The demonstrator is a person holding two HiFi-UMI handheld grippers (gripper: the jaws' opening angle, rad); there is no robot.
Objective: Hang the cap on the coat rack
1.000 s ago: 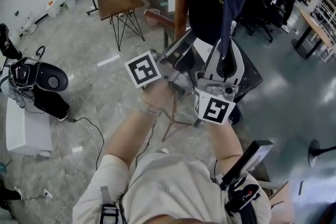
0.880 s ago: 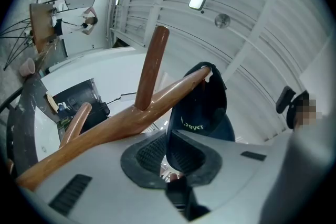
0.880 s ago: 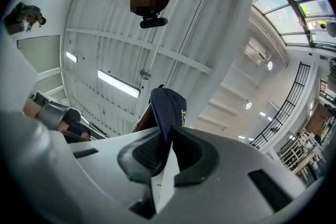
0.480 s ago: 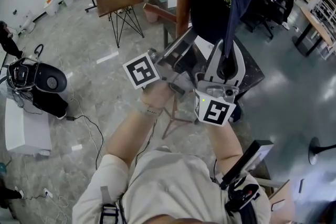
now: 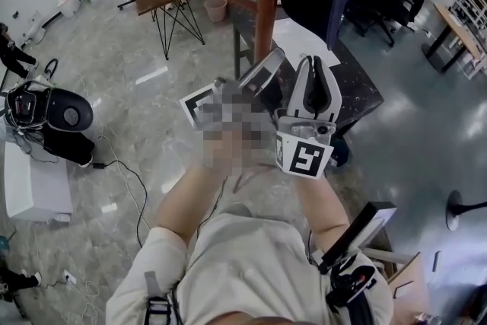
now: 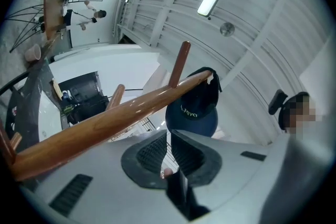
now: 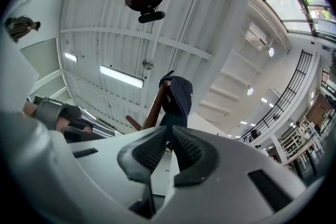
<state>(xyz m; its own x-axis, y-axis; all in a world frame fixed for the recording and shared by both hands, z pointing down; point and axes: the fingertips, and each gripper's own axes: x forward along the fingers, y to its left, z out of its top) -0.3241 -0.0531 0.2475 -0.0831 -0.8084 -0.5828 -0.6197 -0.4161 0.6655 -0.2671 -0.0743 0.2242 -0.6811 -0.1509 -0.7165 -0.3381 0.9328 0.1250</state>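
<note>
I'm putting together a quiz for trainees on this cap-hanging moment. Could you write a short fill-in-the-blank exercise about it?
1. The cap hangs on the coat rack, which is made of ___.
2. The cap's colour is dark ___.
3. The right gripper has ___ between its jaws.

Missing words: wood; blue; nothing.

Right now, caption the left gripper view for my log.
Navy cap hangs on the coat rack, beyond the empty left gripper.
</note>
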